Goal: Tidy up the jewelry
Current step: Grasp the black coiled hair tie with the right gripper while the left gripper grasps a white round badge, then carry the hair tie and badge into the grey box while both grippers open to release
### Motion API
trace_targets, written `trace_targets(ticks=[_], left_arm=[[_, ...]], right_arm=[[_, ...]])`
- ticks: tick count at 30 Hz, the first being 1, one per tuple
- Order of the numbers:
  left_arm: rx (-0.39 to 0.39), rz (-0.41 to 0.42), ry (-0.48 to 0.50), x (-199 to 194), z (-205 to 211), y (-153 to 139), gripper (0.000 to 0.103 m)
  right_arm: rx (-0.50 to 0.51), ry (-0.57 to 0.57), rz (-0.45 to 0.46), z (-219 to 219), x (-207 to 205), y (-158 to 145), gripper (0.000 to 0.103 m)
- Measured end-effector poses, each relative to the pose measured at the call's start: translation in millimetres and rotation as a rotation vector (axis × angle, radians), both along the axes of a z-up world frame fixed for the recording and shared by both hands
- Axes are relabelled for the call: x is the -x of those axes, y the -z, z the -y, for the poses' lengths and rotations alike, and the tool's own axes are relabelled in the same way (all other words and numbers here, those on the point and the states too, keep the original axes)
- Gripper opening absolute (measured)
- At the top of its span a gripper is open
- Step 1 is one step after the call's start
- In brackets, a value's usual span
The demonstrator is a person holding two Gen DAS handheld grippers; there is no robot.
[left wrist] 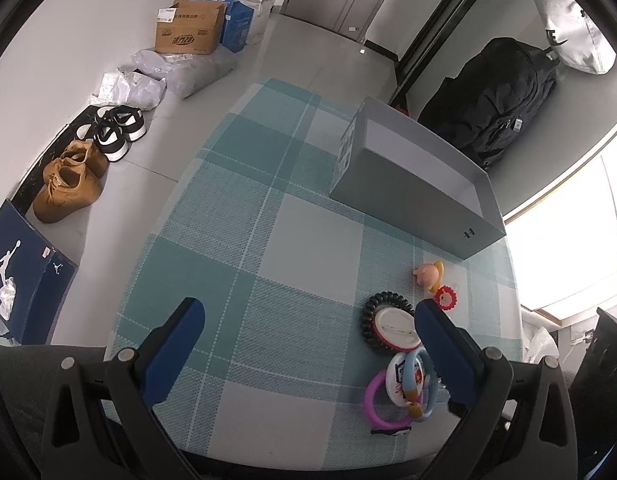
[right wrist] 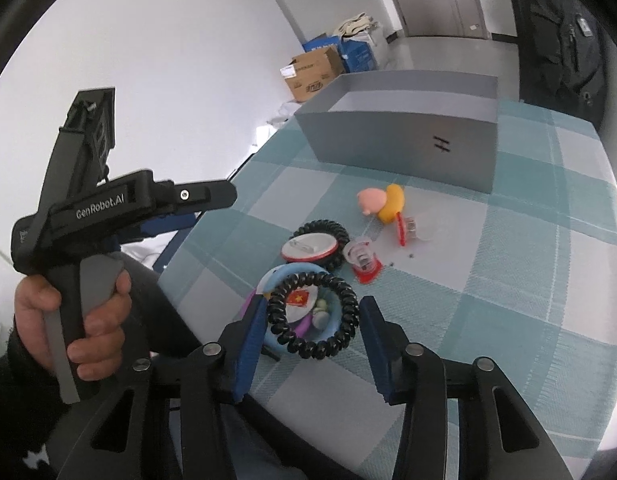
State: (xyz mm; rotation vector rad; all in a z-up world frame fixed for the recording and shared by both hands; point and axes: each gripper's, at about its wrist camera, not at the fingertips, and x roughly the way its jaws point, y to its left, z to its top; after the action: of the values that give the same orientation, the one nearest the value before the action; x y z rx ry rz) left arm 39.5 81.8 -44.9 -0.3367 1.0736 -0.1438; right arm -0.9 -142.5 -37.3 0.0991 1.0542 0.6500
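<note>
A pile of jewelry lies on the checked tablecloth (left wrist: pixel 268 240): a black spiral hair tie (right wrist: pixel 312 314), a blue ring (right wrist: pixel 332 330), a purple ring (left wrist: pixel 378 404), round badges (left wrist: pixel 394 328), a pink pig clip (right wrist: pixel 372 198) with a yellow piece, and red-based clear charms (right wrist: pixel 362 260). An open grey box (right wrist: pixel 404 140) stands behind them; it also shows in the left wrist view (left wrist: pixel 412 184). My right gripper (right wrist: pixel 312 320) is open, its fingers on either side of the black spiral hair tie. My left gripper (left wrist: pixel 308 320) is open and empty, left of the pile.
Shoes (left wrist: pixel 68 180), cardboard boxes (left wrist: pixel 188 28) and plastic bags line the wall on the floor to the left. A black backpack (left wrist: pixel 496 96) sits beyond the table. The table edge is close to the pile on the near side.
</note>
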Motion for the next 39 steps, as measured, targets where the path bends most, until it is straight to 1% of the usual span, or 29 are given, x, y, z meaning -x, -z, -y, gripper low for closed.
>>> trace_targets(ticks=[3, 6, 11, 13, 14, 16, 18, 20, 22, 23, 24, 25, 26, 27, 28, 29, 30, 31, 34, 36, 39], left_arm=[[-0.013, 0.001, 0.012, 0, 4, 1, 0.102], [-0.02, -0.008, 0.048, 0, 11, 5, 0.102], [-0.031, -0.013, 0.148, 2, 30, 6, 0.102], [-0.027, -0.021, 0.191, 2, 38, 7, 0.095], [-0.037, -0.032, 0.214, 1, 43, 9, 0.09], [-0.067, -0.054, 0.234, -3, 49, 14, 0.087], [-0.067, -0.065, 0.249, -5, 53, 16, 0.075], [-0.072, -0.066, 0.272, -5, 58, 16, 0.072], [-0.105, -0.067, 0.285, -5, 62, 16, 0.071], [-0.114, -0.072, 0.289, -5, 63, 18, 0.069], [-0.116, -0.079, 0.29, -5, 64, 20, 0.063], [-0.124, -0.079, 0.285, -5, 63, 20, 0.062], [-0.129, -0.076, 0.283, -5, 62, 19, 0.055], [-0.124, -0.078, 0.283, -5, 63, 18, 0.051], [-0.124, -0.077, 0.278, -5, 61, 17, 0.048], [-0.123, -0.078, 0.272, -4, 59, 17, 0.044], [-0.123, -0.078, 0.269, -4, 59, 16, 0.037], [-0.126, -0.079, 0.262, -3, 57, 16, 0.033], [-0.106, -0.082, 0.251, -4, 52, 16, 0.032], [-0.099, -0.078, 0.243, -4, 49, 14, 0.028], [-0.084, -0.077, 0.231, -6, 44, 13, 0.028]], right_arm=[[-0.022, 0.036, -0.005, 9, -3, -1, 0.045], [-0.041, 0.078, 0.001, 19, -6, -5, 0.044], [-0.044, 0.143, 0.007, 31, -12, -7, 0.044], [-0.047, 0.161, 0.001, 34, -14, -7, 0.044], [-0.045, 0.173, -0.001, 36, -15, -7, 0.044], [-0.046, 0.187, -0.003, 39, -17, -8, 0.044], [-0.056, 0.202, -0.005, 42, -18, -8, 0.044], [-0.063, 0.21, -0.003, 45, -18, -9, 0.044], [-0.067, 0.217, -0.005, 48, -18, -10, 0.044], [-0.069, 0.219, -0.005, 49, -18, -10, 0.044], [-0.072, 0.221, -0.008, 50, -18, -10, 0.044], [-0.074, 0.223, -0.008, 50, -18, -10, 0.044], [-0.075, 0.223, -0.008, 51, -17, -11, 0.044], [-0.076, 0.222, -0.007, 54, -17, -12, 0.044], [-0.076, 0.221, -0.006, 54, -16, -12, 0.044], [-0.078, 0.22, -0.005, 56, -15, -13, 0.045], [-0.08, 0.218, -0.006, 57, -14, -14, 0.045], [-0.081, 0.217, -0.007, 56, -14, -14, 0.045], [-0.084, 0.217, -0.011, 58, -16, -13, 0.045], [-0.088, 0.216, -0.012, 59, -17, -13, 0.045], [-0.091, 0.216, -0.009, 60, -17, -14, 0.045]])
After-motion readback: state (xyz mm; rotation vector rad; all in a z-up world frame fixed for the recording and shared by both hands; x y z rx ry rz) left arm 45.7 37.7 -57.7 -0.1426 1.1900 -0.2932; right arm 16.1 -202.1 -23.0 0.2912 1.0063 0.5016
